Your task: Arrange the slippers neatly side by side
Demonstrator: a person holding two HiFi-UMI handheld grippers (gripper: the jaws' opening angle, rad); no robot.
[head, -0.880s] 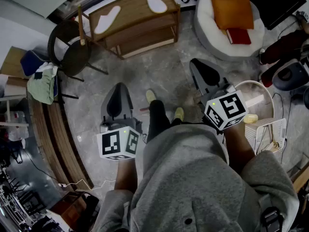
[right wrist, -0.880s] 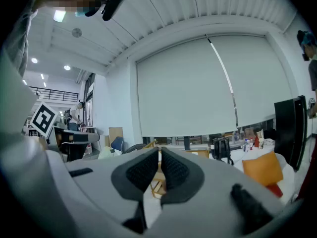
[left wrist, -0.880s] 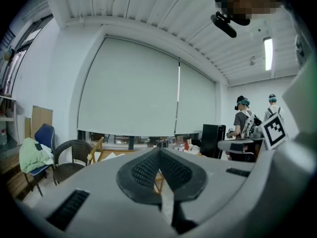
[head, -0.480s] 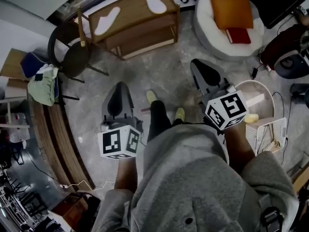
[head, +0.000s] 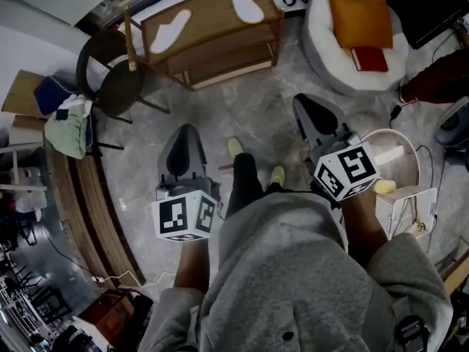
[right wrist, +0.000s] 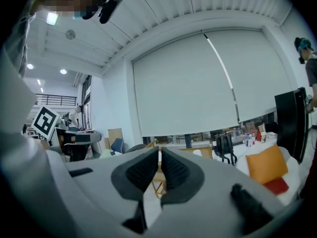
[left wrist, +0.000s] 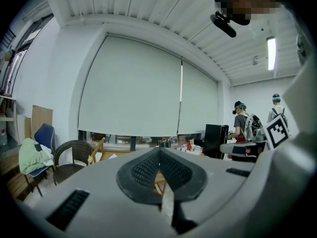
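Observation:
Two white slippers lie apart on top of a low wooden shelf [head: 220,31] at the far side of the floor. The left slipper [head: 171,30] lies near the shelf's left end and the right slipper [head: 248,4] near its right end. My left gripper [head: 185,130] hangs over the grey floor, well short of the shelf, shut with nothing between its pads. My right gripper [head: 305,101] is level with it on the right, also shut and empty. Both point toward the shelf. In the left gripper view [left wrist: 159,151] and the right gripper view [right wrist: 159,151] the pads meet with nothing held.
A dark wicker chair [head: 110,72] stands left of the shelf, with a blue chair draped in green cloth [head: 66,123] beside it. A white beanbag [head: 330,57] with an orange cushion sits right of the shelf. A white wire basket [head: 410,200] is by my right arm. Two people [left wrist: 243,125] stand off to the right.
The shelf and beanbag sit slightly lower and further right in the head view. Both grippers hold nearly the same stance and stay shut.

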